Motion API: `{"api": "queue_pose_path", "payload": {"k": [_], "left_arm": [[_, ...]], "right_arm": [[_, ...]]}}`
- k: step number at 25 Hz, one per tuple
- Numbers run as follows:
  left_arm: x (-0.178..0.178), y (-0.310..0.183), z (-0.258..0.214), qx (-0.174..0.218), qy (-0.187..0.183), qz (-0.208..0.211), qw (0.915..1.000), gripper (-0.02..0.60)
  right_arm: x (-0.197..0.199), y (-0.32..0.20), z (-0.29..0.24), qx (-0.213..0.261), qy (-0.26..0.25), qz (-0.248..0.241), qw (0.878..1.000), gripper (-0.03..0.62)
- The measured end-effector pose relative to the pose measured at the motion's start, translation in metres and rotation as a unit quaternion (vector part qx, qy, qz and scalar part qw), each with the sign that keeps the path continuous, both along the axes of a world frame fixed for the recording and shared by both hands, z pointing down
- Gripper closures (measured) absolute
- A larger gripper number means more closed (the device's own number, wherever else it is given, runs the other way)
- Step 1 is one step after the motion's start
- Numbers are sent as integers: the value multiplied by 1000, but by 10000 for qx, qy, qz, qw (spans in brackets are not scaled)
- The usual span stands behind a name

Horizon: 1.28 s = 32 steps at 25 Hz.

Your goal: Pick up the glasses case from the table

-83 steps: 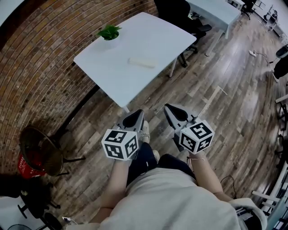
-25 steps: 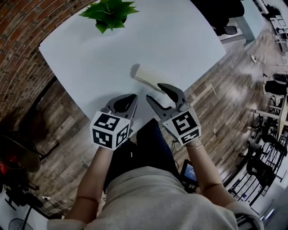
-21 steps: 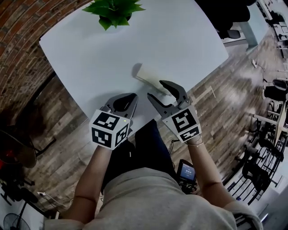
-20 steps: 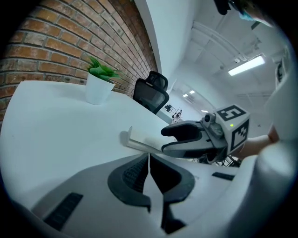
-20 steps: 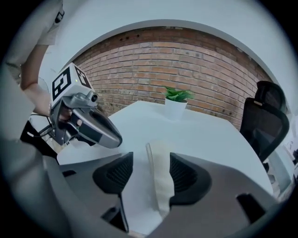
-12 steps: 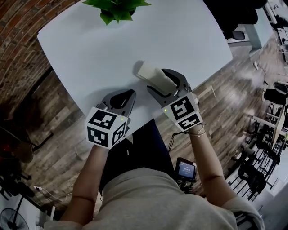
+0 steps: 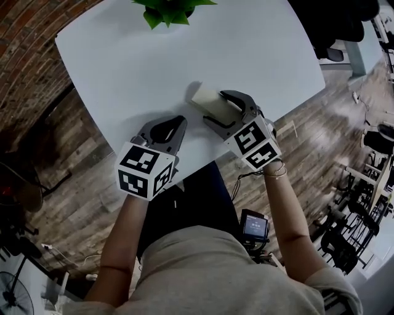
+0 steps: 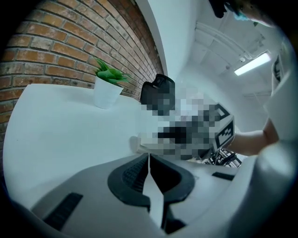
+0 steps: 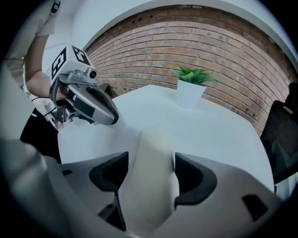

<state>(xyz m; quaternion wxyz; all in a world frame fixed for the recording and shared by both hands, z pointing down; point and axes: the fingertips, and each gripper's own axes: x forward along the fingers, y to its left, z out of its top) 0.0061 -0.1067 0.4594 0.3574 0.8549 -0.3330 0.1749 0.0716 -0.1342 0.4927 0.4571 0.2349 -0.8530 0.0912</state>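
The glasses case (image 7: 208,100), cream and oblong, lies on the white table (image 7: 123,67) near its front edge. My right gripper (image 7: 217,108) points steeply down over it. Its jaws are opening, and the case (image 9: 151,176) lies between them, with a gap on the left side. In the right gripper view, the pads straddle the case's near end. My left gripper (image 7: 179,123) is shut and holds nothing. It hovers over the table's front edge, left of the case. Its closed tips (image 8: 149,158) meet in the left gripper view.
A potted green plant (image 7: 169,9) stands at the table's far side, next to the brick wall (image 9: 186,42). Black office chairs (image 7: 332,18) sit beyond the table on the right. Wooden floor lies below the table's front edge.
My right gripper moved forward and down over the case. Its jaws spread wider and now straddle it. The left gripper barely shifted and stays shut.
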Motion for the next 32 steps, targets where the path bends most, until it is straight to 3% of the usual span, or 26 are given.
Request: {"api": "queue_pose_path", "payload": {"k": [11, 32], "left_arm": [[14, -14, -3, 173, -52, -129, 9998, 566], [-3, -19, -6, 221, -56, -415, 9989, 566]], "right_arm": [[9, 0, 8, 12, -159, -11, 9999, 287], [11, -3, 0, 44, -370, 320, 9988, 301]]}}
